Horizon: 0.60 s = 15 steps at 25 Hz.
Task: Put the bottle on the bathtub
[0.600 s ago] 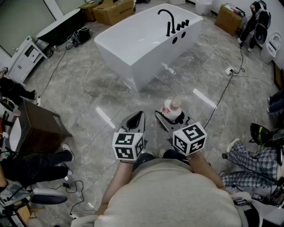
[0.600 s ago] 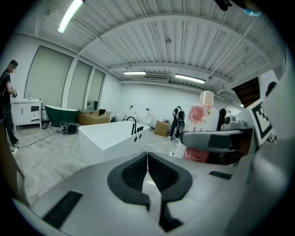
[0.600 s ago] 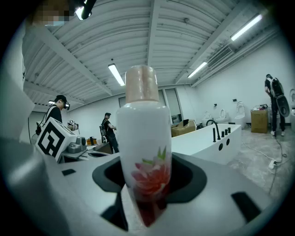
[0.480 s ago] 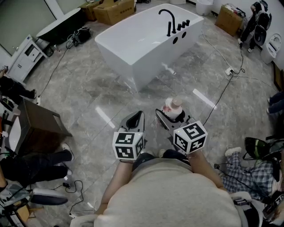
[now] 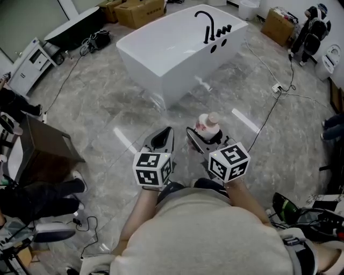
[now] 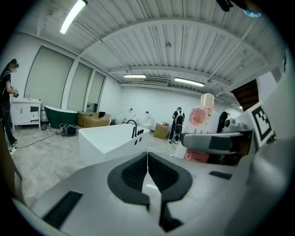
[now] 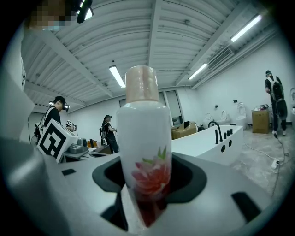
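One step of two looks done: the bottle is in hand but not yet on the white bathtub, which fills the upper centre of the head view, well apart from the person crossing the grey floor. The tub's basin shows nothing inside it, and a black tap stands on its far rim near the top of the frame. A cardboard box sits beyond the tub at the upper left edge; what it holds cannot be made out. At lower centre, the left gripper has its jaws pressed together on nothing. Just right of it, the right gripper pinches the lower body of the bottle, a white one printed with a pink flower. The bottle stands upright with its beige cap on, so its contents are not visible. What remains, by this reading, is the walk to the tub and setting the bottle down on a flat stretch of rim.
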Each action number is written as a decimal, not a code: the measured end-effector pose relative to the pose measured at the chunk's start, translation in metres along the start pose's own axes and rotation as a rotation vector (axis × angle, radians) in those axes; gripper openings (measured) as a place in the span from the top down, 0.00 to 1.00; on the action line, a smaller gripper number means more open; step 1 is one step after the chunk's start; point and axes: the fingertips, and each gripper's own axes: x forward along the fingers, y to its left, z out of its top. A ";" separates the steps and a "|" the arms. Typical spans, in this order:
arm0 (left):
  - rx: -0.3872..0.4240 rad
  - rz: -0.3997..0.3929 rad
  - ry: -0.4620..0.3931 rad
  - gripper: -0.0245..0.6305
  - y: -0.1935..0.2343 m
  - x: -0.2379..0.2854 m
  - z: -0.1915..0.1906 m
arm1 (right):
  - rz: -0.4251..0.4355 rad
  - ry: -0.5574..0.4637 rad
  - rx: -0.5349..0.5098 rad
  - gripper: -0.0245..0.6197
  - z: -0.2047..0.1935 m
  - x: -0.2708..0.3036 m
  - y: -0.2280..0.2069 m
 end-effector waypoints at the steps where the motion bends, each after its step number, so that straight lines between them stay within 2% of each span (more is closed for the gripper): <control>1: -0.001 -0.005 -0.003 0.95 0.001 -0.002 0.000 | -0.004 -0.008 0.012 0.61 0.000 0.000 0.002; 5: -0.002 -0.020 -0.012 0.95 0.007 -0.008 -0.001 | -0.014 -0.018 0.031 0.61 -0.004 0.003 0.010; 9: -0.006 -0.034 0.004 0.95 0.018 -0.012 -0.009 | -0.008 0.025 0.021 0.61 -0.018 0.011 0.015; 15: -0.033 -0.047 0.008 0.95 0.031 0.001 -0.011 | -0.052 0.039 0.039 0.61 -0.023 0.020 0.002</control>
